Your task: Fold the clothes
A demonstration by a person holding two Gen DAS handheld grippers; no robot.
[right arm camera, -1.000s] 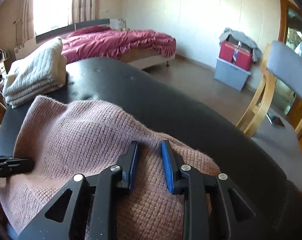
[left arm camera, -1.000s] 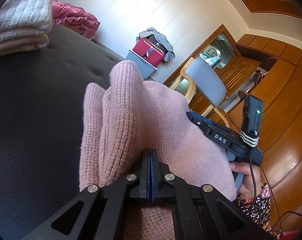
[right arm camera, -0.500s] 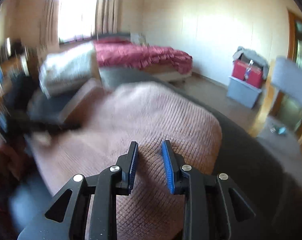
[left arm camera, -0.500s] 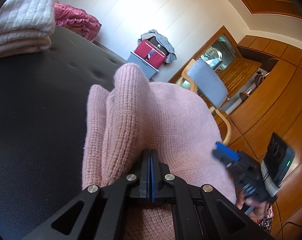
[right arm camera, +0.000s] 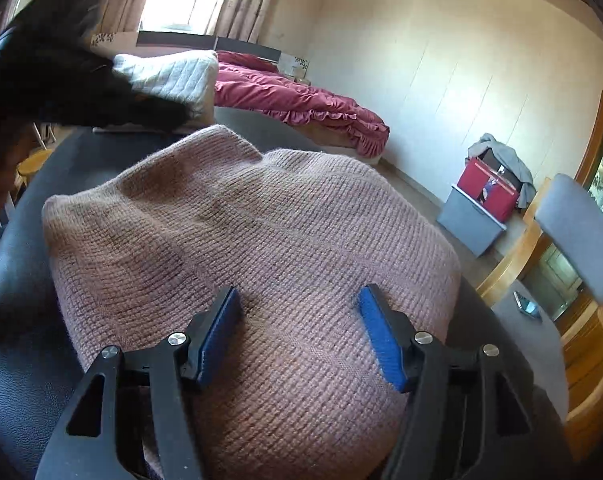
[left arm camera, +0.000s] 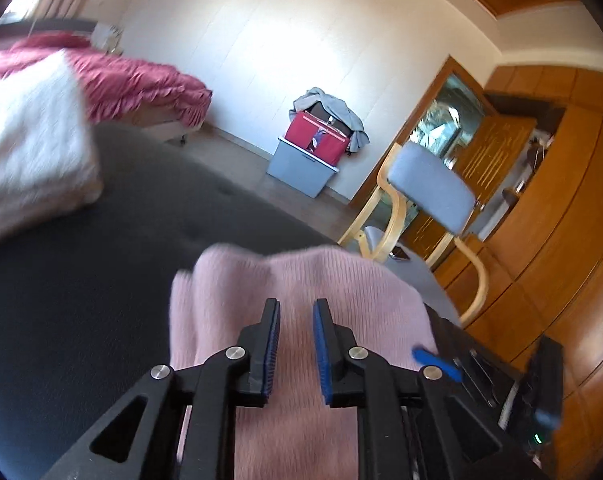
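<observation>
A pink knit sweater (right arm camera: pixel 241 220) lies folded in a thick bundle on the black padded table (right arm camera: pixel 13 360). My right gripper (right arm camera: pixel 299 292) hovers over its near half. Its jaws are opening wide, and nothing is pinched between them. In the left wrist view the sweater (left arm camera: pixel 341 280) sits just below my left gripper (left arm camera: pixel 296 308). Those jaws are opening with a small gap and hold no cloth. One blue pad (left arm camera: pixel 437 360) of the right gripper shows at the sweater's right edge.
A folded stack of white knitwear (right arm camera: pixel 173 76) rests at the table's far left. A person's dark hair (right arm camera: pixel 61 76) hangs in at the upper left. A grey-seated wooden chair (left arm camera: pixel 429 192) stands past the table's right edge. A bed (right arm camera: pixel 293 100) and storage boxes (left arm camera: pixel 309 156) lie beyond.
My left gripper let go of the pink fold, parted its jaws and rose. My right gripper's jaws spread much wider and it shifted across the sweater, which now lies flatter.
</observation>
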